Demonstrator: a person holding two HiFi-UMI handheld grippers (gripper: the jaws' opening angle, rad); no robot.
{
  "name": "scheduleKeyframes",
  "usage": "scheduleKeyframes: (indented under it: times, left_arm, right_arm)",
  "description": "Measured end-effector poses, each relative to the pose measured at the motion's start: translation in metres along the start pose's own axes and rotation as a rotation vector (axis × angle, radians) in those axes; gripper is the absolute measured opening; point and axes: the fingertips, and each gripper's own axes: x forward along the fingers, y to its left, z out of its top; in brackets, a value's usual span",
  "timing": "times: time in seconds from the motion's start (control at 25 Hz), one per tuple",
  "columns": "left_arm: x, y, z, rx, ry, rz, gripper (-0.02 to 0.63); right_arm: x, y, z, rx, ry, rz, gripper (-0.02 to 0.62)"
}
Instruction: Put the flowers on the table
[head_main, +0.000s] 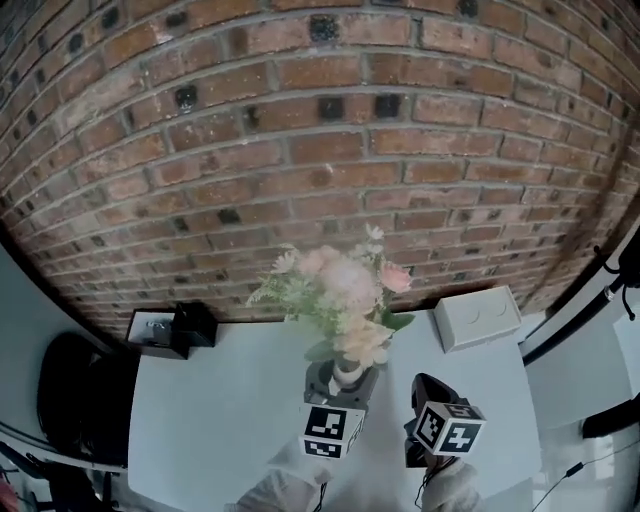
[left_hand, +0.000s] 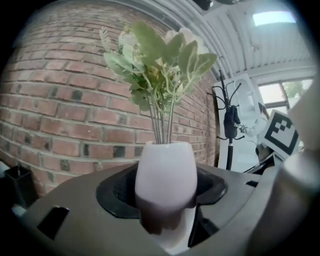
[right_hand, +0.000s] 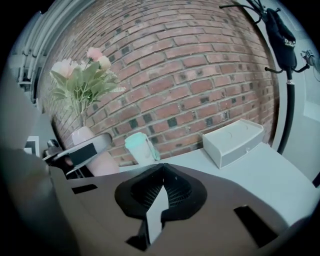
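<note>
A bunch of pale pink and cream flowers (head_main: 340, 288) with green leaves stands in a small white vase (head_main: 348, 374). My left gripper (head_main: 341, 384) is shut on the vase body and holds it upright above the white table (head_main: 220, 405). In the left gripper view the vase (left_hand: 165, 175) sits between the jaws, with the flowers (left_hand: 159, 54) rising against the brick wall. My right gripper (head_main: 424, 392) hovers just to the right of the vase. Its jaws (right_hand: 161, 189) meet with nothing between them. From the right gripper view the flowers (right_hand: 82, 75) and vase (right_hand: 103, 162) are at the left.
A white box (head_main: 477, 317) lies at the table's back right. A black block (head_main: 192, 324) and a small tray (head_main: 148, 328) sit at the back left. A mint cup (right_hand: 141, 148) stands by the brick wall. A coat stand (right_hand: 289, 75) is off to the right.
</note>
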Motion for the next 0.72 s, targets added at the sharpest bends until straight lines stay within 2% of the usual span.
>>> scheduleKeyframes:
  times: [0.16, 0.36, 0.72]
  left_arm:
    - [0.053, -0.034, -0.011, -0.009, -0.003, -0.101, 0.278]
    - [0.096, -0.060, -0.045, -0.015, 0.030, -0.162, 0.278]
    - [0.163, -0.079, -0.092, -0.016, 0.064, -0.167, 0.278]
  right_arm:
    - [0.012, -0.031, 0.008, 0.029, -0.040, -0.071, 0.023]
    - [0.027, -0.067, 0.003, 0.068, -0.053, -0.118, 0.023]
    - [0.052, -0.120, -0.015, 0.135, -0.061, -0.152, 0.023]
